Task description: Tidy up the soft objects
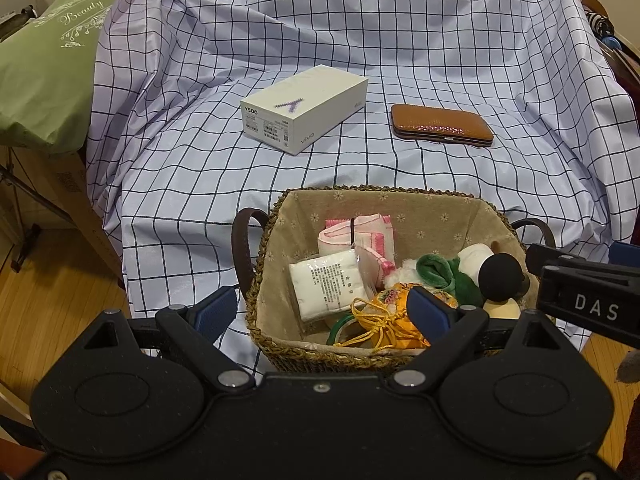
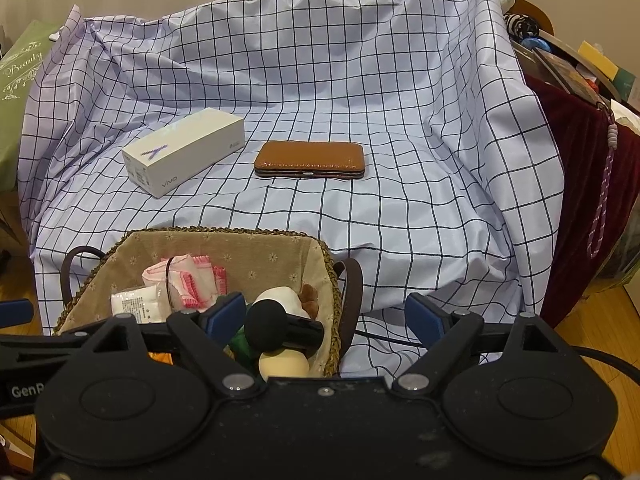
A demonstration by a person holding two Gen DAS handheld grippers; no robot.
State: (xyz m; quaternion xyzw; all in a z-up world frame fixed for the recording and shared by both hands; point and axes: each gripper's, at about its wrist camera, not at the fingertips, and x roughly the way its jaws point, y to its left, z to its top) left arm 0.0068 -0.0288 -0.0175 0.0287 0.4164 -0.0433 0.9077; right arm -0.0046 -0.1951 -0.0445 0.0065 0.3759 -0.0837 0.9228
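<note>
Woven basket (image 1: 256, 320) at the desk's near edge holds the soft toy (image 1: 440, 276) and pouches; left gripper (image 1: 324, 312) and right gripper (image 2: 326, 316) spread, empty. Nudging it could tip it off.

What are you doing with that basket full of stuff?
A person holds two grippers over a woven basket on a checked cloth, sorting soft things into it. Inside lie a white packet, pink cloths, a yellow pouch and a plush toy. The left gripper and right gripper are both open and empty. A white phone box and a brown case sit outside on the cloth.
</note>
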